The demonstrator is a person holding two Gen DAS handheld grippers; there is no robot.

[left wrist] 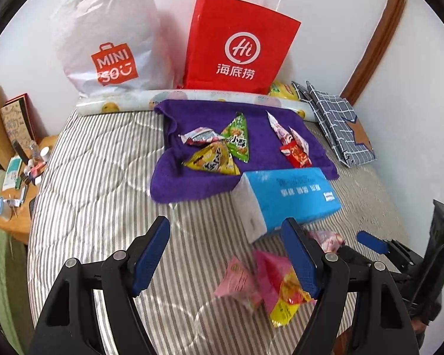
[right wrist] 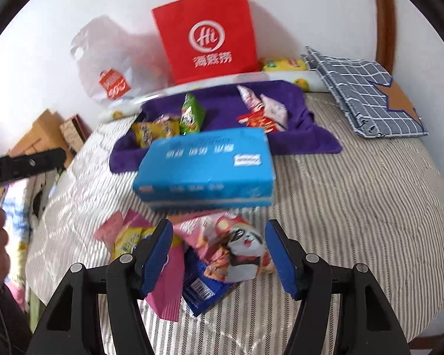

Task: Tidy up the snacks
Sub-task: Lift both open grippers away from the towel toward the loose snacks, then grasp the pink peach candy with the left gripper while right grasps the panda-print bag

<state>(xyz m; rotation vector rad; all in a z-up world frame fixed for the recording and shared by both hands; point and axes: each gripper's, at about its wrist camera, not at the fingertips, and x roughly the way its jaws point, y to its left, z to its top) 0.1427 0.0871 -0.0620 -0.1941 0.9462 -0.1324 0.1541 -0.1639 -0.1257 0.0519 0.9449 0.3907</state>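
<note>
Purple towel (left wrist: 189, 183) lies toward the far edge of the striped bed (left wrist: 97, 177) and carries two groups of sorted snack packets: green and yellow ones (left wrist: 222, 151) on its left, red and white ones (left wrist: 290, 145) on its right. A blue tissue box (right wrist: 204, 165) sits at the towel's near edge. Unsorted packets remain near the bed's near edge, among them a panda-print packet (right wrist: 236, 248). Left gripper (left wrist: 225, 254) has its fingers spread wide, holding nothing. Right gripper (right wrist: 219, 254) has fingers partly open straddling the panda-print packet without pressing it. Judged step: picking the next packet; closing squarely on it comes next.
</note>
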